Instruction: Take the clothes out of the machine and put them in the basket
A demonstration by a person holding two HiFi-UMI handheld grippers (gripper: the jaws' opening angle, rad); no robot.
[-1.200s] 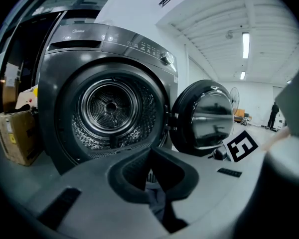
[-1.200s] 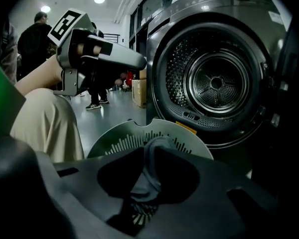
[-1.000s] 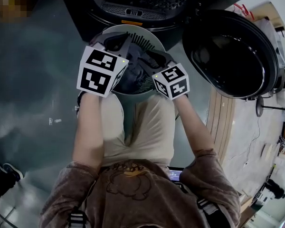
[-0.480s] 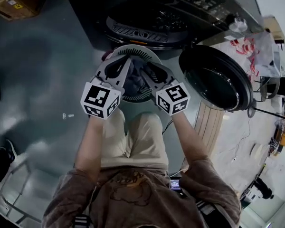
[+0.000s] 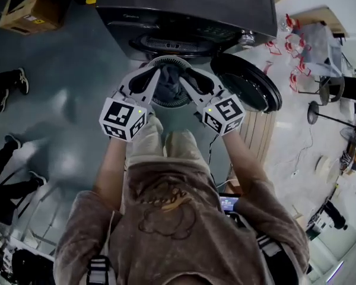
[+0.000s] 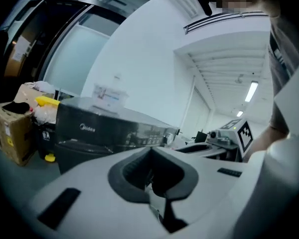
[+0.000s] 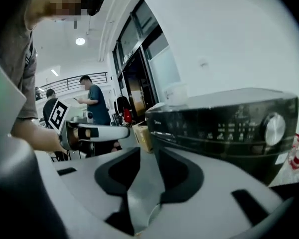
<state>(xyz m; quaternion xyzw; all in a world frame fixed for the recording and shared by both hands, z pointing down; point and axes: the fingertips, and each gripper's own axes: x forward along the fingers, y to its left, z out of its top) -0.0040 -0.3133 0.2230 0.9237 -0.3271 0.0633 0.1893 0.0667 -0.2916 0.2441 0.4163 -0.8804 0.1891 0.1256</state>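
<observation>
The round white basket (image 5: 166, 59) stands on the floor in front of the dark washing machine (image 5: 184, 10), with dark clothes (image 5: 169, 79) lying in it. The machine's round door (image 5: 246, 88) hangs open to the right. Both grippers are held high above the basket. My left gripper (image 5: 158, 72) has its fingertips together, and in its own view the left gripper (image 6: 150, 151) holds nothing. My right gripper (image 5: 182, 79) has just been closing. In its own view the right gripper (image 7: 147, 153) keeps a narrow gap with nothing in it. The machine (image 7: 224, 123) fills the right of that view.
A cardboard box (image 5: 29, 10) sits left of the machine. Other people's legs (image 5: 6, 88) show at the left edge, and a person (image 7: 92, 101) stands further off. A wooden panel (image 5: 258, 141) and cluttered stands lie to the right.
Both grippers have risen out of the basket, where they were among the clothes. The head camera has risen too, so the basket and machine look smaller and further away.
</observation>
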